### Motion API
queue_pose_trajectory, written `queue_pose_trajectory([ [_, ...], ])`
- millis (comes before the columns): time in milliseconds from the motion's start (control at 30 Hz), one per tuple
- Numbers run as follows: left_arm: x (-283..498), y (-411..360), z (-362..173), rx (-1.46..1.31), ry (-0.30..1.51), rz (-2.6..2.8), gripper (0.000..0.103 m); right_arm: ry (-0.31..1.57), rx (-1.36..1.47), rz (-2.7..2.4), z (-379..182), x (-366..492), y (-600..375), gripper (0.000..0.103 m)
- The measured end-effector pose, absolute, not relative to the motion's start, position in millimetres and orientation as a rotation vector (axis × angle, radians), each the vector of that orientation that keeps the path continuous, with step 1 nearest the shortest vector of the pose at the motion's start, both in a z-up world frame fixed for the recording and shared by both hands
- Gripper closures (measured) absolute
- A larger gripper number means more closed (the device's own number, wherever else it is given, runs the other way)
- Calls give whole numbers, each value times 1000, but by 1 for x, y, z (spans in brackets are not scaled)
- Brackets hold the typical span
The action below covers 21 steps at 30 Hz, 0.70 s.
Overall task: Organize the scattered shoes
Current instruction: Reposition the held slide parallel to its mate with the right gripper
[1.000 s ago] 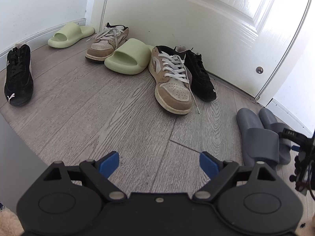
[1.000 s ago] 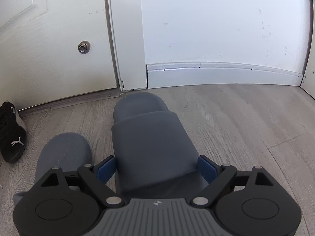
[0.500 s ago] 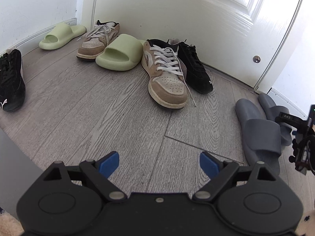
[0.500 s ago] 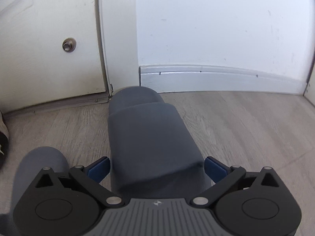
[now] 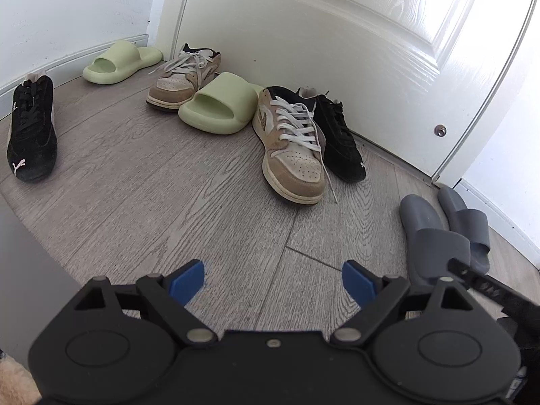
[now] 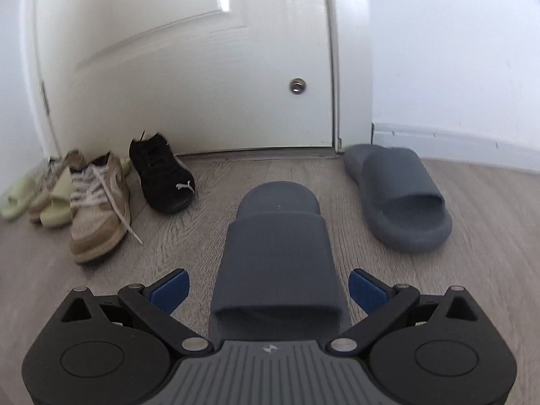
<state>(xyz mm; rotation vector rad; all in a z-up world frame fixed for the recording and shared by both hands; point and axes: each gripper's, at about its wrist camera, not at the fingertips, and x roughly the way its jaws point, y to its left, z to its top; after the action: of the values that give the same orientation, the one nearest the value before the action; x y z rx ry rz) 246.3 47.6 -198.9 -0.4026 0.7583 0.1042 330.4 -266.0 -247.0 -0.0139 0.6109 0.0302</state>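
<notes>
Grey wood-plank floor [image 5: 168, 182] | white door [image 5: 337, 33] | left tongs [image 5: 273, 283] released | right tongs [image 6: 268, 287] spread, straddling grey slide [image 6: 276, 256]

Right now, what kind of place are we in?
Probably a home entryway: a white panelled door, wood-look plank floor, and shoes scattered by it, such as a tan sneaker and green slide.

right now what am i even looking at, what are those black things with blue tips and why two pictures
Those are two hand-held grippers, each with a camera looking along its fingers. The left gripper is open over bare wood floor, facing scattered shoes by a white door: two black sneakers, two tan sneakers, two green slides. The right gripper is open too, with its blue pads either side of a grey slide, apparently not touching. The grey slide's mate lies beside it.
</notes>
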Motion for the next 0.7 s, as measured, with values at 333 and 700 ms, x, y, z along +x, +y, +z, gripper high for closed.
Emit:
queue_pose_trajectory([
  [333,247,51,-201,-432,763,97,14,634,39,-80,-251,358,-269,29],
  [700,254,48,-207,-432,785,77,14,590,80,-183,-258,443,-302,28],
])
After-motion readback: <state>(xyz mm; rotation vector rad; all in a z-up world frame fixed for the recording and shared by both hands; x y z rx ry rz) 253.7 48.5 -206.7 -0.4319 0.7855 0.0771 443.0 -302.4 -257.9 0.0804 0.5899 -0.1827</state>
